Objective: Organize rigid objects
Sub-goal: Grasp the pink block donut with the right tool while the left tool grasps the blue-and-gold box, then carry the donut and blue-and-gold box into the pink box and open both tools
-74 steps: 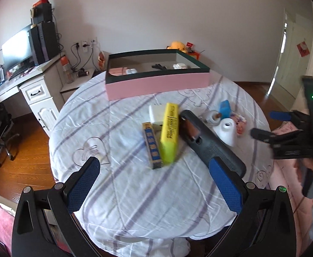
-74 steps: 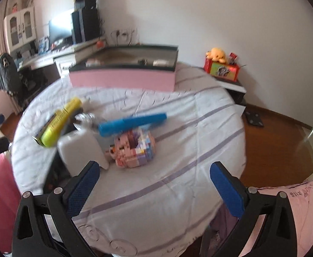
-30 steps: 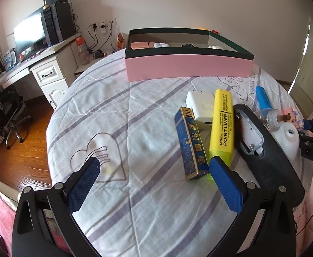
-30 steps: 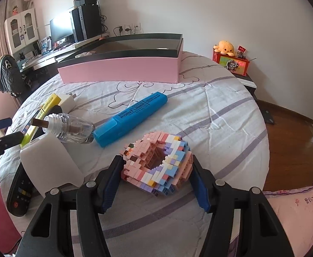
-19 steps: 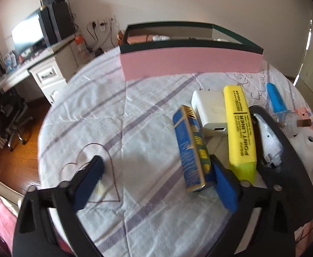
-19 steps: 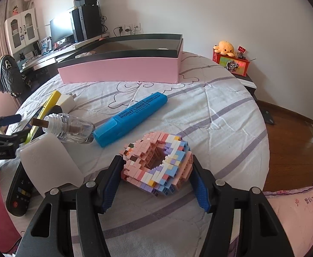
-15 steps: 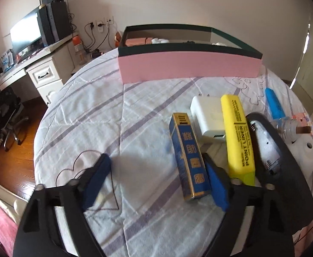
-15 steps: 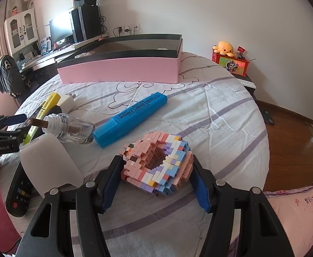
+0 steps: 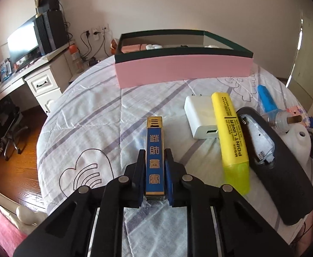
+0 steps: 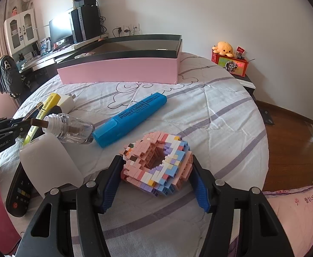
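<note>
On the striped cloth of the round table, my left gripper point(image 9: 155, 157) is shut on a slim blue-and-gold box point(image 9: 154, 135) that points away from me. The pads press on both of its long sides. My right gripper point(image 10: 156, 162) is shut on a pink, white and blue brick doughnut point(image 10: 171, 150) that rests on the cloth. A long pink box with a dark green rim point(image 9: 184, 70) stands open at the far side of the table, with a few small items inside.
Right of the blue-and-gold box lie a white charger point(image 9: 199, 115), a yellow highlighter point(image 9: 231, 132) and a black remote point(image 9: 285, 182). A blue highlighter point(image 10: 130, 117), a small glass bottle point(image 10: 70, 128) and a white plastic piece point(image 10: 47, 162) lie left of the doughnut. A desk stands beyond the table.
The left jaws have closed from wide open onto the blue-and-gold box, which now lies straight between them. The right gripper has kept still on the doughnut.
</note>
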A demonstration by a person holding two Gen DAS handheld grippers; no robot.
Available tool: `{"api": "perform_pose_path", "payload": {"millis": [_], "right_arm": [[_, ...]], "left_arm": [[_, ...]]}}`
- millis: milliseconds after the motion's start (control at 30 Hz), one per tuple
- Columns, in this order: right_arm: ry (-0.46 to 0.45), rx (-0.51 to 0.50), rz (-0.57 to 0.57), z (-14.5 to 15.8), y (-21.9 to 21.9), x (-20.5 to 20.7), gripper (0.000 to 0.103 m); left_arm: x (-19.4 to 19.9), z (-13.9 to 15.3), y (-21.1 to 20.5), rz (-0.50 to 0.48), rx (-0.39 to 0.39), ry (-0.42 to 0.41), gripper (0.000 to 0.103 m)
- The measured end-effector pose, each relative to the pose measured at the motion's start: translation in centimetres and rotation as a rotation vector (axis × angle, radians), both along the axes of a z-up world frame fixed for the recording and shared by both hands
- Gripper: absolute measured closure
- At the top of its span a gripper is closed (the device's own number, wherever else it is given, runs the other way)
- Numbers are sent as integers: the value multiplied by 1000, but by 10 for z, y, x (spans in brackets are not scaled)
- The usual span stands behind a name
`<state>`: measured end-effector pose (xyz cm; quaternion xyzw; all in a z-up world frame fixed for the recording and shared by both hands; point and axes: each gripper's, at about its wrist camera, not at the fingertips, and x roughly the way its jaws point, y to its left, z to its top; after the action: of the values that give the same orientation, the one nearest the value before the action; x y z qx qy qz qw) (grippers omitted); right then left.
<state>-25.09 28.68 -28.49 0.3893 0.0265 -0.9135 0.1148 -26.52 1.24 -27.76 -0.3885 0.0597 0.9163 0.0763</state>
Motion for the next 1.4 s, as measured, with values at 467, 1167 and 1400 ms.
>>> {"api": "perform_pose_path", "payload": {"millis": [467,1167,1400], "right_arm": [[2,-8,0,10,-1,1,45],[98,-9,104,92,-19,-55,44],[80,16,147,99,-37,-120,44]], "left_arm": [[1,10,-4,-19,47,19,88],[-27,70,0,-87,82,121,88],[-62,79,18,-130,76,128,88]]}}
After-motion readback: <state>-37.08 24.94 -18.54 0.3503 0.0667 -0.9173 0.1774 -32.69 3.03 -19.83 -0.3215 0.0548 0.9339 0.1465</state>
